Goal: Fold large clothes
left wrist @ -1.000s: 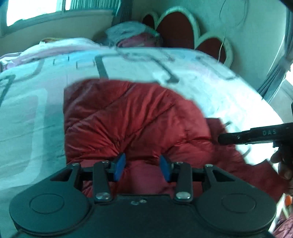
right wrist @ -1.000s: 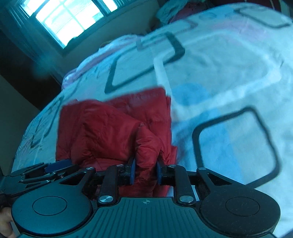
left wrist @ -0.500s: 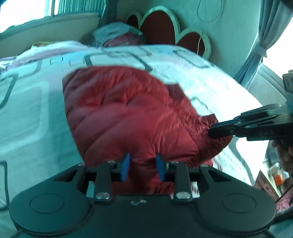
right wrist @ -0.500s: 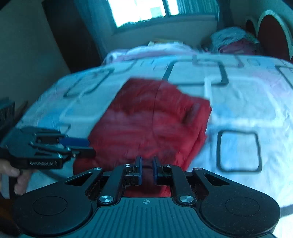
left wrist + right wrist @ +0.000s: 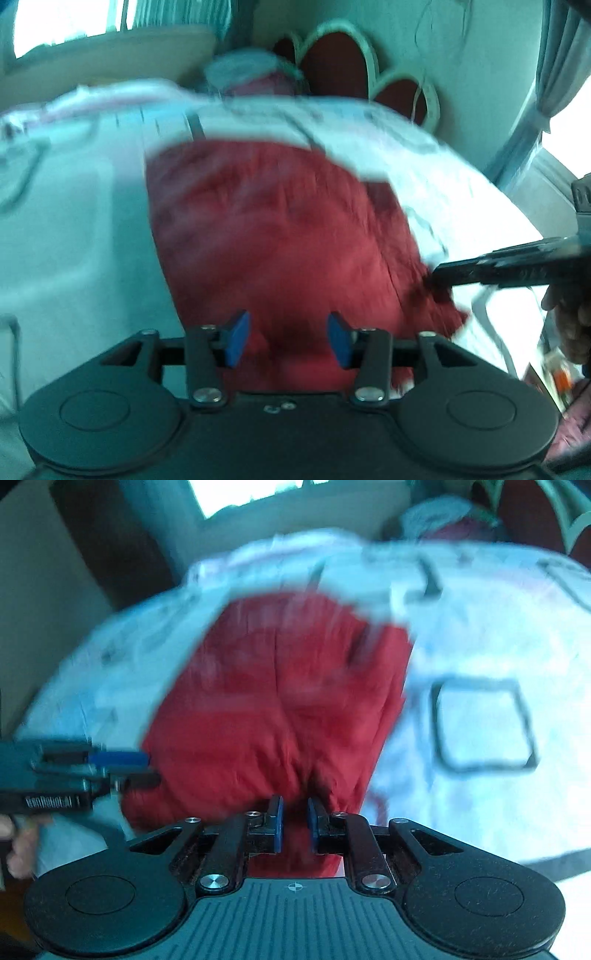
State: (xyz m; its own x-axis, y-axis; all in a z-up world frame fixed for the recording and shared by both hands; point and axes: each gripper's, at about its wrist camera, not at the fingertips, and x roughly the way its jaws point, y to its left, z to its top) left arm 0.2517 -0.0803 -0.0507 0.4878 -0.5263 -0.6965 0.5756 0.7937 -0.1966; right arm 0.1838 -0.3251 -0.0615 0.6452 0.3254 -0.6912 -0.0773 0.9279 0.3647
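Left wrist view: the left tongs [image 5: 288,334] stand apart, red jacket [image 5: 273,229] between but ungripped. The right tongs [image 5: 294,825] pinch its near hem. It lies mid-frame on the bed [image 5: 66,229], seemingly partly folded; more folds likely remain.

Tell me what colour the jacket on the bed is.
Red; the jacket shows best in the right wrist view.

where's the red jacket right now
The red jacket lies mid-bed on the patterned bedspread in both wrist views, its near edge at both claws.
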